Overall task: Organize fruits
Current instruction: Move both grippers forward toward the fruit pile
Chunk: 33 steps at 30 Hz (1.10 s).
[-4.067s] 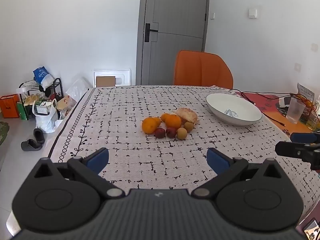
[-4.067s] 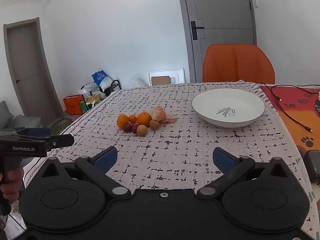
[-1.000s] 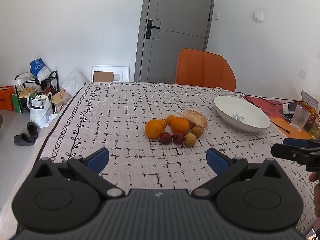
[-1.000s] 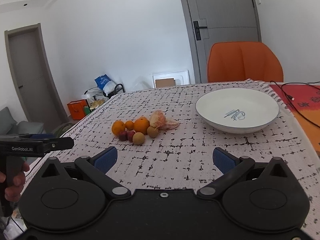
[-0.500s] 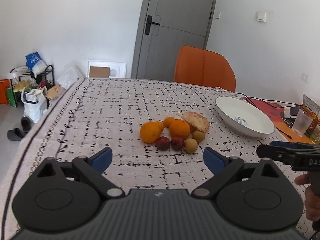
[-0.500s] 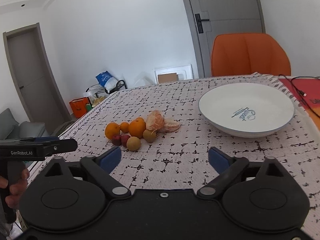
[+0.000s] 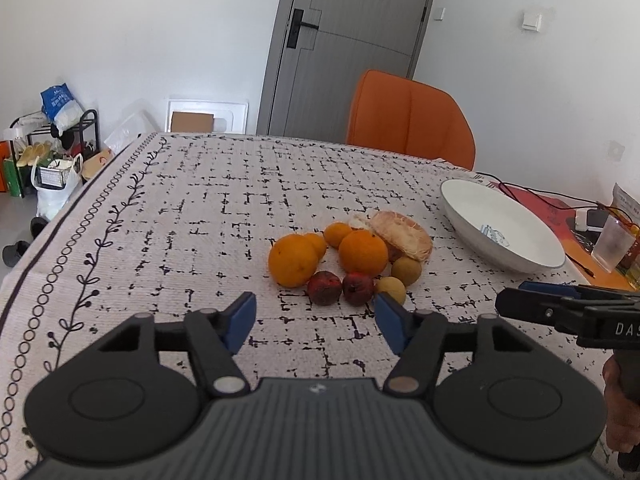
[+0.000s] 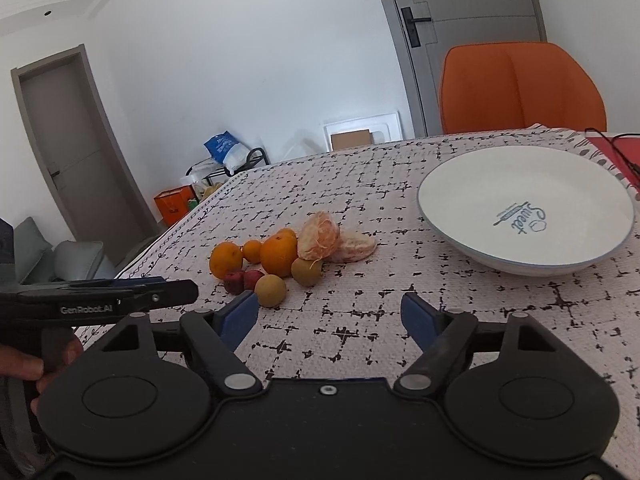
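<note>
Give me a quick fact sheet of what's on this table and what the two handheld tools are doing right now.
surface: table with patterned cloth
fruit pile: oranges, two dark red fruits, two small tan fruits, a peeled citrus, all clustered together
bowl: white bowl, holds no fruit, apart from the pile
left tool: jaws closing, nothing between them, just short of the red fruits
right tool: jaws closing, nothing between them
fruit moved to bowl: none yet
background: orange chair, grey door

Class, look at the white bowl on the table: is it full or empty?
Empty. The white bowl shows only its bare inside and printed logo; all the fruit lies in a cluster on the tablecloth, apart from it.
</note>
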{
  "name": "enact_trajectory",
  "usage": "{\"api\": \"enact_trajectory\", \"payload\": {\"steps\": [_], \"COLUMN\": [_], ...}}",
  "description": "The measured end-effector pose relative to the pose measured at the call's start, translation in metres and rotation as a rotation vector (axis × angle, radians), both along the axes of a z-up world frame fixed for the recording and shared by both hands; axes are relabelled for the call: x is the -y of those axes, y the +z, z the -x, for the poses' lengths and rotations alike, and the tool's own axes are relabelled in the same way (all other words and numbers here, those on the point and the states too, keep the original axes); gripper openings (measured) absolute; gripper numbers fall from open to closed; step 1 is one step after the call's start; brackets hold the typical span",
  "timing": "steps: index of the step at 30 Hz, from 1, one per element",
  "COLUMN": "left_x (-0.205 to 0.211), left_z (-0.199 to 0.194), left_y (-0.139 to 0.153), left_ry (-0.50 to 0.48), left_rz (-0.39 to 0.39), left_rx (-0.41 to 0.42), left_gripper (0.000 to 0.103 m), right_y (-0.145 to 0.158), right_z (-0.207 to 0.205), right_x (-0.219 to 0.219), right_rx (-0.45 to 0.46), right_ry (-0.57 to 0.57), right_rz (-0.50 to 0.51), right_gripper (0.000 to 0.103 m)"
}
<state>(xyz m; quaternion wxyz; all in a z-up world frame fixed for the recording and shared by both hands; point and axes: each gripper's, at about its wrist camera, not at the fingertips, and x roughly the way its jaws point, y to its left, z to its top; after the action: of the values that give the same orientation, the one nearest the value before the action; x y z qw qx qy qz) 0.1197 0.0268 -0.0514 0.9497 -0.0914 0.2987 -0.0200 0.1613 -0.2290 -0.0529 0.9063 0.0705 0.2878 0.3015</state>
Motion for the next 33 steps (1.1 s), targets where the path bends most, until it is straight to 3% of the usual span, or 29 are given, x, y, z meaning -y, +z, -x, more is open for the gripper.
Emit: {"api": "enact_trajectory", "payload": {"steps": [21, 26, 33], "left_x": [-0.001, -0.002, -0.006], "left_z": [-0.04, -0.043, -0.037], "left_y": [-0.019, -0.022, -0.02], "left_ry": [-0.021, -0.024, -0.022], "left_rz": [0.037, 0.044, 0.052], "left_rx": [-0.061, -0.051, -0.049], "left_gripper": [0.038, 0.022, 0.021], "right_y": [-0.012, -0.014, -0.014], "right_z": [-0.039, -0.044, -0.049], "right_x": [-0.023, -0.029, -0.037], "right_rx": [-0.072, -0.076, -0.081], "right_ry": [0.085, 0.1, 0.113], "right_rz": [0.003, 0.001, -0.009], "right_gripper": [0.064, 0.061, 0.053]}}
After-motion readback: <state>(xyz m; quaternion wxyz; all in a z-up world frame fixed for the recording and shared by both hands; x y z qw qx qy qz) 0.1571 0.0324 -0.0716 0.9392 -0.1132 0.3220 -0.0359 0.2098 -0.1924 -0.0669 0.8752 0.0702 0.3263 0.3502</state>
